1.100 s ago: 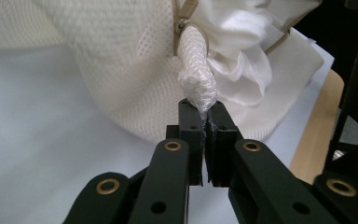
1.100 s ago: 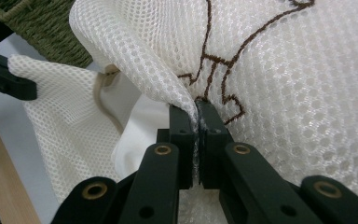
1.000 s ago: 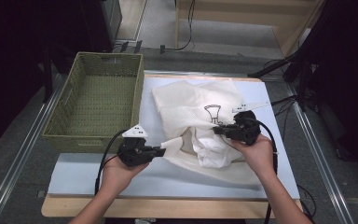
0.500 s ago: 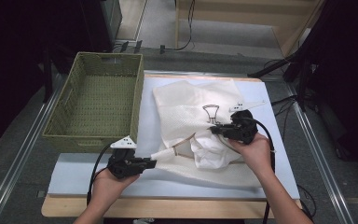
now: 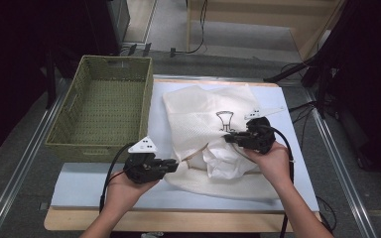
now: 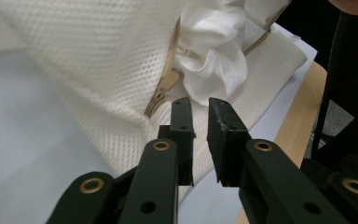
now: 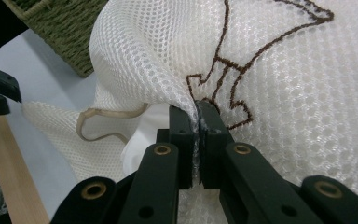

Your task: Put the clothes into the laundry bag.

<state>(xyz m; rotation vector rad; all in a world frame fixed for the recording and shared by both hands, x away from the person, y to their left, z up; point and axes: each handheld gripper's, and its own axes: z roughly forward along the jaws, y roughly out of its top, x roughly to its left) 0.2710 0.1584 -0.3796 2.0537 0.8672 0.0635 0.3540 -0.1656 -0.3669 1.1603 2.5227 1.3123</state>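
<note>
Left gripper (image 5: 171, 164) has let go and backed off, jaws slightly apart, empty. Right gripper (image 7: 196, 122) pinches the mesh bag (image 5: 203, 111) mid-table; white cloth (image 5: 223, 161) could spill from the opening if lifted.

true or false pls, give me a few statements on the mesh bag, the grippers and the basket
1. The right gripper is shut on the mesh bag. True.
2. The left gripper clamps the zipper. False: its jaws stand apart with nothing between them, just short of the zipper.
3. White cloth bulges out of the bag's opening. True.
4. The bag lies inside the basket. False: it lies on the table, to the right of the basket in the high view.
5. The bag bears a brown stitched outline. True.
</note>
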